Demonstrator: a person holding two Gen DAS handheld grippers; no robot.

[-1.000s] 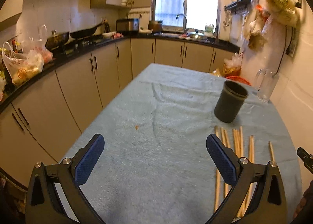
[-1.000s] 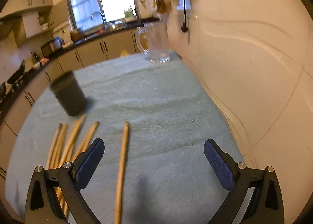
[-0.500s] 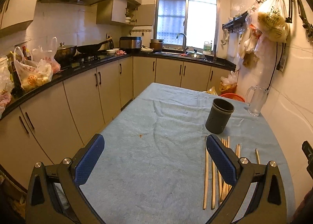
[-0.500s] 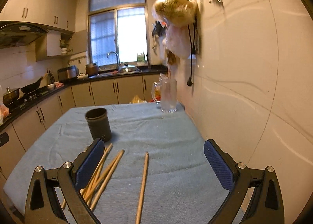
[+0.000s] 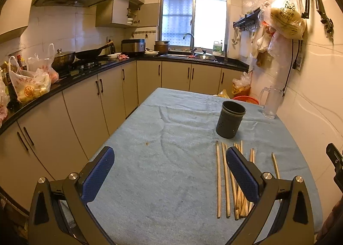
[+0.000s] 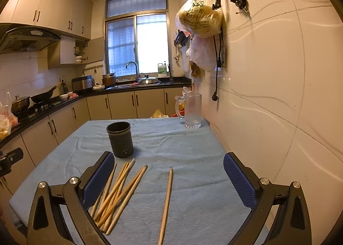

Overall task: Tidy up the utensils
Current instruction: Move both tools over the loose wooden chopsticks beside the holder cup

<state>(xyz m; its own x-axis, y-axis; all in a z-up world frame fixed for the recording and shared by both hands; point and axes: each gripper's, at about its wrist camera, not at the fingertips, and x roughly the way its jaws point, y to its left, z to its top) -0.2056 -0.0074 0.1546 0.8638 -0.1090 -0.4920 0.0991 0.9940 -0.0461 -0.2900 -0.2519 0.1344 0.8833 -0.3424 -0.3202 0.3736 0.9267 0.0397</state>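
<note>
Several wooden chopsticks (image 5: 225, 180) lie in a loose bunch on the blue tablecloth (image 5: 160, 159), in the right wrist view too (image 6: 120, 189). One chopstick (image 6: 166, 200) lies apart to their right. A dark cylindrical holder (image 5: 230, 119) stands upright just beyond them, also seen in the right wrist view (image 6: 120, 139). My left gripper (image 5: 170, 174) is open and empty, above the table left of the bunch. My right gripper (image 6: 167, 177) is open and empty, above the single chopstick.
A glass mug (image 6: 191, 110) stands at the table's far right corner by the tiled wall (image 6: 268, 95). Cabinets and a black counter (image 5: 85, 73) run along the left and back. Plastic bags (image 6: 199, 18) hang from hooks above the table's right side.
Both grippers have lifted and pulled back, so both views now look more level across the table. The chopsticks and holder have not moved. Both stay open.
</note>
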